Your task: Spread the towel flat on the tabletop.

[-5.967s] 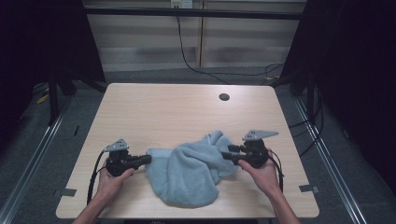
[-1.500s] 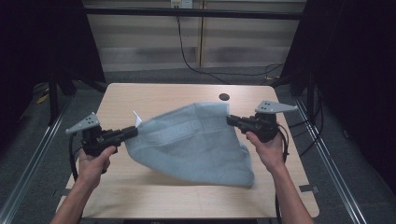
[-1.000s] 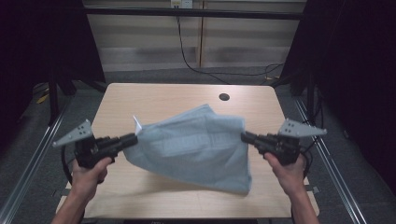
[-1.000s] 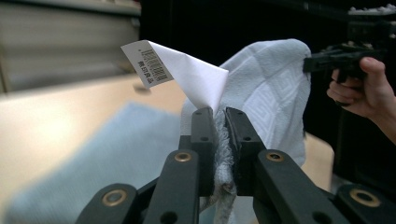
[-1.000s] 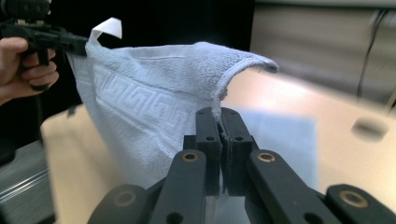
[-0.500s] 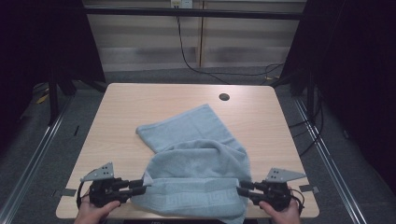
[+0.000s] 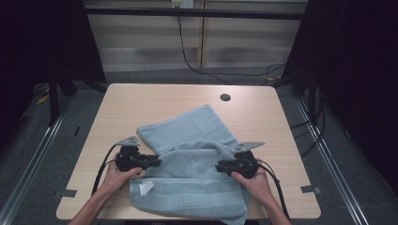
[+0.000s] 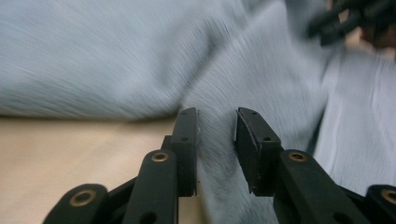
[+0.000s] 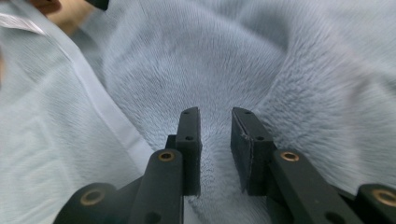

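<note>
A pale blue terry-cloth towel (image 7: pixel 187 173) lay rumpled on the near half of the light wooden table (image 7: pixel 141 101), one flap stretched away from the person and a near edge hanging over the table's front. At the towel's left edge the left gripper (image 7: pixel 152 162) was held, its jaws closed on a ridge of the cloth that ran between them in the left gripper view (image 8: pixel 215 154). At the towel's right edge the right gripper (image 7: pixel 220 166) was clamped likewise on a fold (image 9: pixel 215 149). A white label (image 7: pixel 146 187) showed near the towel's front left corner. The step in hand was judged to be the folding of the towel; next, the held fold would need to be carried over and laid flat.
</note>
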The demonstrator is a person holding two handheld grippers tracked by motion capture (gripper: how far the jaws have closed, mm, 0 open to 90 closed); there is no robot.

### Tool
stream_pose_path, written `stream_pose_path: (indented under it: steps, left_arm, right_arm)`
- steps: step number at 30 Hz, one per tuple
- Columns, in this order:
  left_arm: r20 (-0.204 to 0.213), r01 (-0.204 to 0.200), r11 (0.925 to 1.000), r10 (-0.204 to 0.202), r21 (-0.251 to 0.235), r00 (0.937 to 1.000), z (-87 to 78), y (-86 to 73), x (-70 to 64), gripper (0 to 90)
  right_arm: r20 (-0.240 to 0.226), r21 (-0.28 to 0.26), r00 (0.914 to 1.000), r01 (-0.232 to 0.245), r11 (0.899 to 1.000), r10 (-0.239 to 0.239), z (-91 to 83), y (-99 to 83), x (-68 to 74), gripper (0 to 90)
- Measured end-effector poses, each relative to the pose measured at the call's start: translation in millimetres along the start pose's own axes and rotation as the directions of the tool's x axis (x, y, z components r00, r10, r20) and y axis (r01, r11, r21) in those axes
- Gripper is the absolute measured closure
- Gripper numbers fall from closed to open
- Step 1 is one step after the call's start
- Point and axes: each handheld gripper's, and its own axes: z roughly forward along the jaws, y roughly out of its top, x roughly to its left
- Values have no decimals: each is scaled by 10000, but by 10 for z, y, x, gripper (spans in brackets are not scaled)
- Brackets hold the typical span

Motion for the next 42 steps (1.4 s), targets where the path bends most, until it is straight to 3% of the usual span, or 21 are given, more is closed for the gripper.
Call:
stream_pose_path:
  steps: [1,5,8,10,11,12,14,15,16,20,21,23,26,27,30,31,32,34,38,39,42]
  left_arm:
    - [252,-320,9985,309,438,9992,37,-71,-109,694]
    - [417,-663,9932,625,954,9972,-15,-210,-316,693]
    - [764,-758,9919,682,1014,9947,-130,-347,-487,690]
    - [944,-834,9912,737,1032,9928,-164,-399,-558,690]
    - [1149,-1151,9865,1017,1164,9882,-213,-499,-700,688]
    - [1149,-1151,9865,1017,1164,9882,-213,-499,-700,676]
    - [1734,-1086,9911,940,769,9804,-288,-551,-788,671]
    - [1734,-1086,9911,940,769,9804,-288,-551,-788,670]
    - [2017,-834,9962,769,242,9764,-340,-495,-759,670]
    - [1658,-366,9989,409,-286,9853,-350,-369,-596,671]
    - [1280,31,9992,20,-397,9918,-308,-288,-450,671]
    - [1004,228,9992,-195,-323,9948,-247,-219,-332,670]
    - [883,463,9984,-434,-310,9952,-187,-170,-247,646]
    - [583,396,9984,-371,-415,9976,-158,-127,-189,645]
    - [628,667,9960,-630,-601,9960,-152,-99,-130,647]
    - [564,652,9958,-616,-645,9965,-155,-99,-124,653]
    - [564,652,9958,-616,-645,9965,-155,-99,-124,658]
    - [615,470,9972,-434,-588,9972,-146,-120,-165,675]
    - [759,436,9979,-400,-476,9963,-134,-173,-232,722]
    - [883,433,9983,-399,-378,9953,-132,-215,-261,731]
    - [920,289,9995,-277,-118,9954,-135,-268,-292,743]
  right_arm:
    - [30,155,10000,50,9999,-51,24,-28,35,727]
    - [-365,228,9988,327,9992,-319,-33,-133,219,716]
    - [-518,352,9967,641,9973,-623,-101,-254,408,702]
    - [-1042,337,9936,484,9983,-447,-174,-341,514,719]
    - [-1165,401,9921,523,9978,-473,-203,-390,574,720]
    - [-1199,562,9908,697,9960,-626,-218,-440,636,719]
    - [-1600,705,9851,754,9947,-634,-252,-526,744,702]
    - [-1649,664,9835,870,9940,-751,-281,-543,790,702]
    - [-1764,548,9813,885,9946,-775,-317,-537,818,701]
    - [-1482,-253,9854,814,9964,-843,-444,-378,754,699]
    - [-1193,-689,9899,685,9953,-764,-480,-202,604,689]
    - [-817,-974,9942,622,9933,-703,-444,1,430,655]
    - [-361,-920,9968,674,9935,-710,-324,223,294,607]
    - [-282,-879,9955,877,9923,-905,-159,453,233,566]
    - [-367,-813,9934,1051,9911,-1083,46,677,206,520]
    - [-574,-623,9917,1118,9918,-1154,256,882,221,476]
    - [-574,-623,9917,1118,9918,-1154,256,882,221,476]
    - [-936,-133,9887,1165,9931,-1172,605,1111,277,435]
    - [-1390,213,9849,1072,9940,-1032,930,1233,350,416]
    - [-1644,480,9805,1169,9920,-1076,1108,1236,417,408]
    - [-1866,910,9728,1565,9835,-1376,1263,1166,519,427]
